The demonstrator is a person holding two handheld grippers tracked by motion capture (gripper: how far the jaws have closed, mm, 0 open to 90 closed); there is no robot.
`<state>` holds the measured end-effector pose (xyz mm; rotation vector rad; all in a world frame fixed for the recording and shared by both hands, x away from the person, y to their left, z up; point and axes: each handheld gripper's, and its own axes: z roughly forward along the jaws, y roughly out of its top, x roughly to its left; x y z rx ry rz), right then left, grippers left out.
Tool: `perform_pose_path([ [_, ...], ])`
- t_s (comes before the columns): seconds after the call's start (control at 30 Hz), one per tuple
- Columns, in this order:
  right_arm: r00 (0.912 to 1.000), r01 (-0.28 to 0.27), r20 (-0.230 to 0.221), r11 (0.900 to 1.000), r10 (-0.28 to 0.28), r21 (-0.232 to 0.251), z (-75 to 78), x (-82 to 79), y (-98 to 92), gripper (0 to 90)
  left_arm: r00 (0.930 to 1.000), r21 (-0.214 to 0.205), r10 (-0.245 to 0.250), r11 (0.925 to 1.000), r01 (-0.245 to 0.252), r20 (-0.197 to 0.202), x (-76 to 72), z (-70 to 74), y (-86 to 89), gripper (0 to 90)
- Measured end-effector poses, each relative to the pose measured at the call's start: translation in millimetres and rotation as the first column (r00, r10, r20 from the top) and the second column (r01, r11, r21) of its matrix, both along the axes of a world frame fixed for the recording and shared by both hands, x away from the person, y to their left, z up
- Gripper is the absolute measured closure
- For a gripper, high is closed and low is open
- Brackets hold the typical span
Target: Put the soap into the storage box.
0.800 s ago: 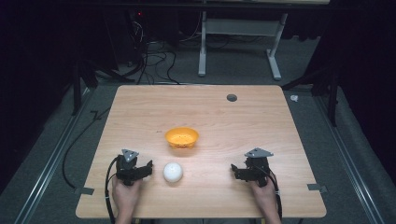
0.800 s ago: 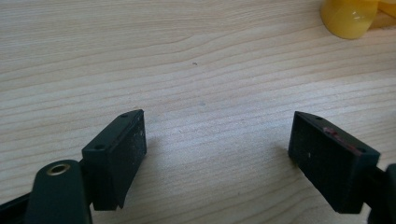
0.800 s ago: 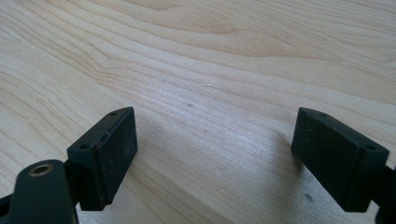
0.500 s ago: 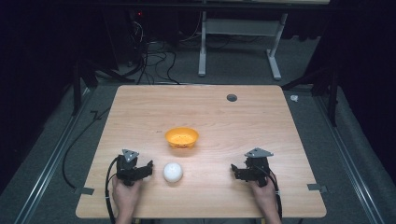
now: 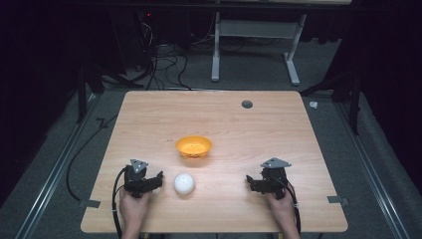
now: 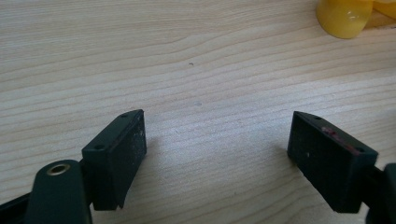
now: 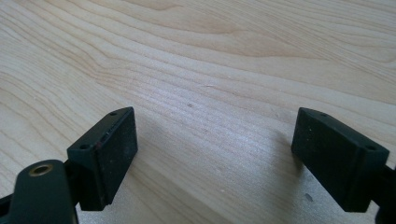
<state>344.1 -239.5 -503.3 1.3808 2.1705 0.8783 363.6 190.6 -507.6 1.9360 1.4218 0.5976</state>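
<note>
The left tool (image 5: 152, 180) rests low on the pale wood-grain counter (image 5: 278, 129) near its front left corner, held in a hand (image 5: 133, 208) that comes in from the bottom edge. It is black and blocky, with a grey three-cornered plate on top and a dark cable looping away beside it. In the left gripper view its two flat matte jaws stand wide apart, released, with only bare streaked wood between them.

Just to the right of that tool, on the counter, lies the white ball (image 5: 184, 183): smooth, round and plain, faintly glossy, sitting in the open and touched by nothing. It lies near the tool's tips but apart from them, outside the gap.

Behind the ball, towards the middle of the counter, stands a small orange bowl (image 5: 193, 146), round and shallow, of shiny plastic look; its yellow-orange wall shows at the top right corner of the left gripper view (image 6: 343, 18).

Farther right, well apart from the ball, the right tool (image 5: 255, 182) rests on the counter in the other hand (image 5: 282, 209). Its jaws too are spread wide and released over bare wood.
</note>
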Motion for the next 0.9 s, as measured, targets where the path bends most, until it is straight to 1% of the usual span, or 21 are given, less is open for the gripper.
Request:
perform_pose_path([
  [0.33, 1.0, 0.0, 0.0, 1.0, 0.0, 0.0, 0.0, 0.1, 0.1, 15.1, 0.9999, -0.004, 0.01, 0.9999, -0.01, 0.004, 0.2, -0.1, -0.8, 20.8],
  [0.4, 1.0, 0.0, 0.0, 1.0, 0.0, 0.0, 0.0, 0.1, 0.0, 15.1, 1.0, -0.003, 0.006, 1.0, -0.006, 0.002, 0.2, 0.1, -0.5, 20.7],
  [0.5, 1.0, 0.0, 0.0, 1.0, 0.0, 0.0, 0.0, 0.1, 0.1, 15.1, 1.0, -0.013, -0.001, 0.9999, 0.001, -0.004, 0.0, 0.6, -0.1, 19.1],
  [0.53, 1.0, 0.0, 0.0, 1.0, 0.0, 0.0, 0.0, 0.1, 0.1, 15.1, 0.9998, -0.018, -0.013, 0.9998, 0.013, -0.013, -0.9, 1.5, -0.2, 18.5],
  [0.63, 1.0, -0.001, 0.001, 1.0, 0.001, -0.001, 0.0, 0.2, 0.0, 15.1, 0.9996, -0.015, -0.027, 0.9995, 0.027, -0.006, -2.4, 2.5, -1.1, 17.3],
  [0.67, 1.0, -0.001, 0.001, 1.0, 0.001, -0.001, 0.0, 0.2, 0.0, 15.1, 0.9992, -0.027, -0.039, 0.9989, 0.039, 0.002, -3.7, 4.0, -1.6, 16.7],
  [0.7, 1.0, -0.001, 0.001, 1.0, 0.001, -0.001, 0.0, 0.2, 0.0, 15.1, 0.9992, -0.027, -0.039, 0.9989, 0.039, 0.002, -3.7, 4.0, -1.6, 16.2],
  [0.77, 1.0, -0.003, 0.002, 1.0, 0.003, -0.002, -0.1, 0.2, -0.1, 15.1, 0.9983, -0.043, -0.057, 0.9974, 0.058, 0.015, -6.7, 8.4, -2.1, 15.4],
  [0.9, 1.0, -0.001, 0.001, 1.0, 0.001, -0.002, 0.0, 0.1, 0.0, 15.1, 0.9969, -0.056, -0.073, 0.9956, 0.075, 0.029, -10.2, 12.4, -2.8, 15.0],
])
